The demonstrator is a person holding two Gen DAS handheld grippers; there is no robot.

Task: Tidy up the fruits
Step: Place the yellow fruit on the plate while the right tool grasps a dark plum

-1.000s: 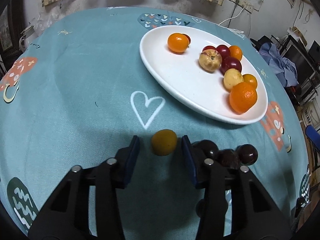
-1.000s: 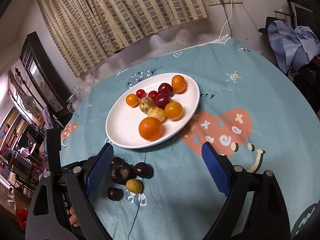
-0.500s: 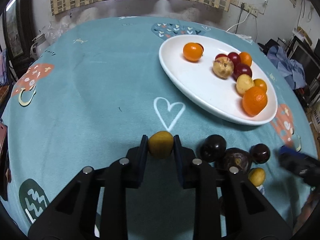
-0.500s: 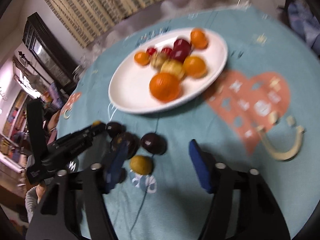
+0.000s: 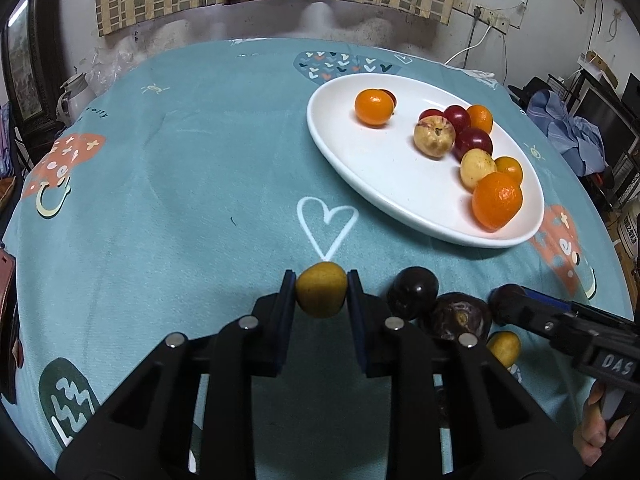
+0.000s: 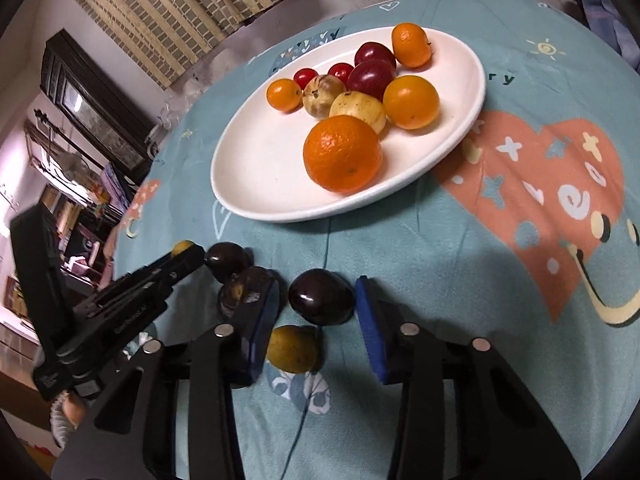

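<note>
My left gripper [image 5: 321, 294] clamps the yellow fruit [image 5: 321, 294] for the plate [image 5: 400, 196]; my right gripper [image 6: 316, 312], jaws apart, straddles the dark plum [image 6: 320, 297], needing closing.

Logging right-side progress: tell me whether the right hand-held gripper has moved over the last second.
Yes. The right hand-held gripper has dropped toward the loose fruit below the white oval plate, now straddling a dark round plum.
</note>
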